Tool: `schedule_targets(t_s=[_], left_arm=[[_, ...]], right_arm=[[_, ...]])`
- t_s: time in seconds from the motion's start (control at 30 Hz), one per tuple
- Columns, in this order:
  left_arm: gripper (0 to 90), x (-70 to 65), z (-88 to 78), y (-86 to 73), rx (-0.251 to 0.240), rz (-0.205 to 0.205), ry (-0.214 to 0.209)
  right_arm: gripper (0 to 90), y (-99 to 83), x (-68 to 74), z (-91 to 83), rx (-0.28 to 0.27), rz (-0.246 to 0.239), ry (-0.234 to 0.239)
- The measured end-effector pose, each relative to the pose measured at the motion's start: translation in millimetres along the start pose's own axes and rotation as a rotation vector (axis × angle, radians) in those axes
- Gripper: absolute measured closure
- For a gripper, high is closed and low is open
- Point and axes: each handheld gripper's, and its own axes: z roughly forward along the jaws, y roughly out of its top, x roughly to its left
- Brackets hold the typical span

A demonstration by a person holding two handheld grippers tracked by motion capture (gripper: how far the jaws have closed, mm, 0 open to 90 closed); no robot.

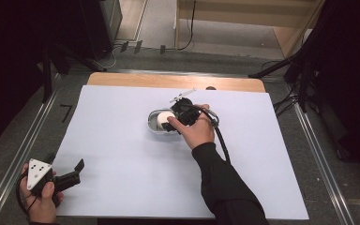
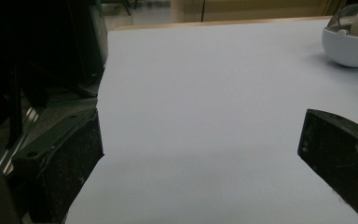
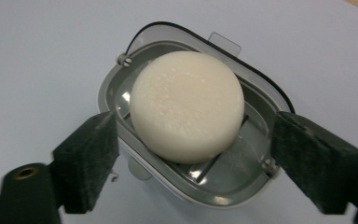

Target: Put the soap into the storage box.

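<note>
A round white soap bar (image 3: 186,105) lies in a grey soap dish (image 3: 223,189) near the middle of the white sheet. A clear lid (image 3: 223,43) stands open behind the dish. My right gripper (image 3: 196,158) hovers over the dish, its jaws open and standing at the dish's two sides with the soap between them, not pressing on it. In the high view the right gripper (image 1: 171,123) covers the right part of the dish (image 1: 153,123) and the soap (image 1: 163,119). My left gripper (image 1: 77,171) rests at the sheet's near left corner, open and holding nothing.
The white sheet (image 1: 122,140) covers a wooden table (image 1: 122,78) with metal rails along both sides. In the left gripper view (image 2: 200,154) the dish (image 2: 349,51) sits far off at the upper right. Dark stands and cables surround the table.
</note>
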Motion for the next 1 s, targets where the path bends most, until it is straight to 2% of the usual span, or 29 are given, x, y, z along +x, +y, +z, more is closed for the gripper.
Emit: schedule_targets(t_s=[0.1,0.17,0.27,0.37,1.0], left_arm=[[0.2,-0.1,0.0,0.0,0.001,0.0,0.001],[0.2,-0.1,0.0,0.0,0.001,0.001,0.001],[0.2,-0.1,0.0,0.1,0.001,0.002,0.001],[0.2,-0.2,0.0,0.1,0.003,0.002,0.003],[0.2,-0.1,0.0,0.0,0.001,0.0,0.003]], right_arm=[[9.6,-4.9,-2.8,-3.7,-0.012,0.017,-0.005],[0.0,-7.4,-5.7,-5.0,-0.013,0.03,0.0],[0.0,-12.3,-8.3,-10.3,-0.032,0.038,-0.061],[0.0,-17.7,-12.5,-14.3,-0.039,0.052,-0.036],[0.0,-55.4,-34.0,-33.9,-0.034,0.081,-0.068]])
